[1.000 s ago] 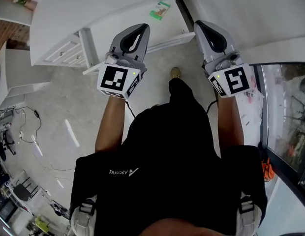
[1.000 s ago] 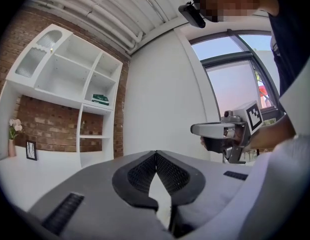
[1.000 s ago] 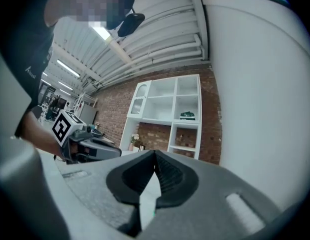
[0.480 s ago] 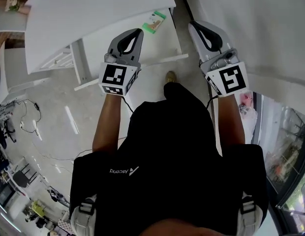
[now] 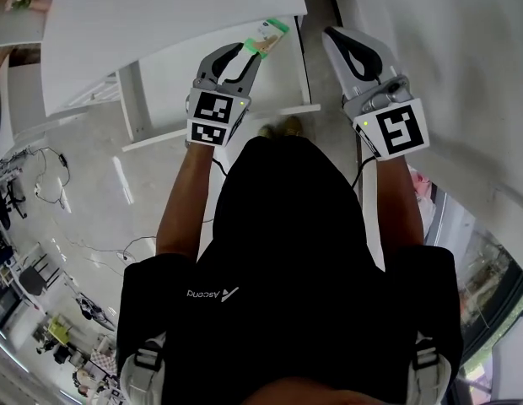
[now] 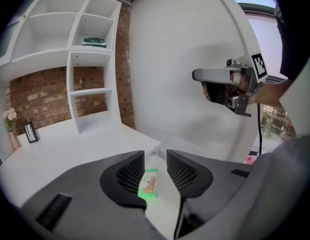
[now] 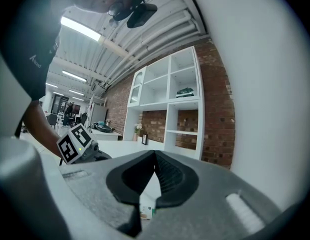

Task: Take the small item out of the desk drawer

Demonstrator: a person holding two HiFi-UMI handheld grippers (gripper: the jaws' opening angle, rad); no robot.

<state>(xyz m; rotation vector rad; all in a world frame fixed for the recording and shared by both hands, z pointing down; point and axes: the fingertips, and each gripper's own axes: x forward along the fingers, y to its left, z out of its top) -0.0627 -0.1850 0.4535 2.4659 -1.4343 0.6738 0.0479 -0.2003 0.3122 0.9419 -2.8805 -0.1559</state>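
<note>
A small green and white packet (image 5: 269, 35) lies in the open white desk drawer (image 5: 304, 64). My left gripper (image 5: 246, 51) hovers just short of it. Its jaws are opening, and in the left gripper view the packet (image 6: 148, 184) shows through the gap of the gripper (image 6: 155, 160), below and untouched. My right gripper (image 5: 338, 38) is held to the right of the drawer, beside the white wall, shut with nothing in it. In the right gripper view its pads (image 7: 156, 160) meet, and the packet (image 7: 146, 212) shows under them.
The white desk top (image 5: 160, 19) runs to the left, with a desk leg (image 5: 131, 108) below it. A brick wall and white shelving (image 6: 90, 59) stand behind the desk. Cables (image 5: 42, 201) lie on the floor at the left. A white wall (image 5: 447, 40) is close on the right.
Both grippers have moved forward toward the drawer. My left gripper has come up to the green packet and its jaws have parted. The right gripper stays shut.
</note>
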